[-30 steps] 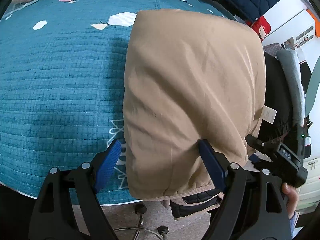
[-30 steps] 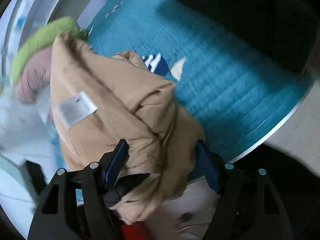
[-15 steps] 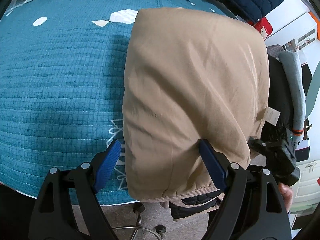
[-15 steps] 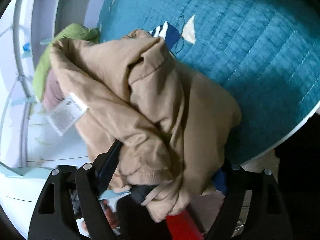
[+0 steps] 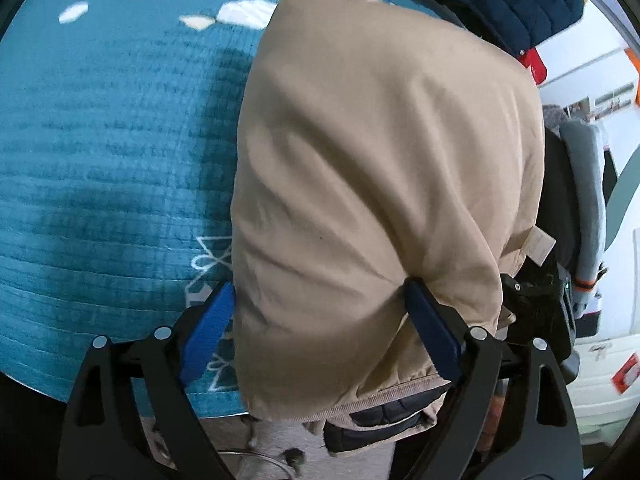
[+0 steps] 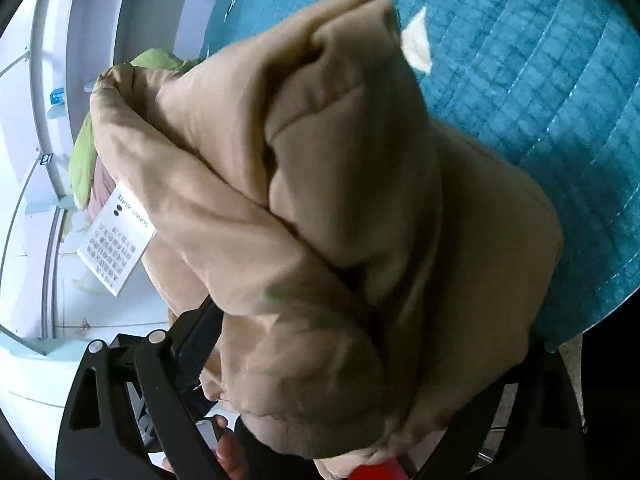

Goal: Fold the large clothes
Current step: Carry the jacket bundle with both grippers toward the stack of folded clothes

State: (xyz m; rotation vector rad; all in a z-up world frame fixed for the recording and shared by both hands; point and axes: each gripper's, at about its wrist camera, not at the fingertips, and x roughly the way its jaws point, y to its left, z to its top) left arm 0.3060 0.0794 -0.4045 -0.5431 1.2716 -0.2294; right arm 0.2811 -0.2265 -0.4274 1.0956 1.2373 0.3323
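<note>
i am holding my left jaws spread wide around the near edge of the tan jacket, which is lying folded on the teal quilted bed and hanging over its edge at six o'clock; they have just been opening further and are not pinching it. my right jaws are also standing wide, having just been opening, with the bunched tan jacket filling the gap, its white care label hanging at nine o'clock.
</note>
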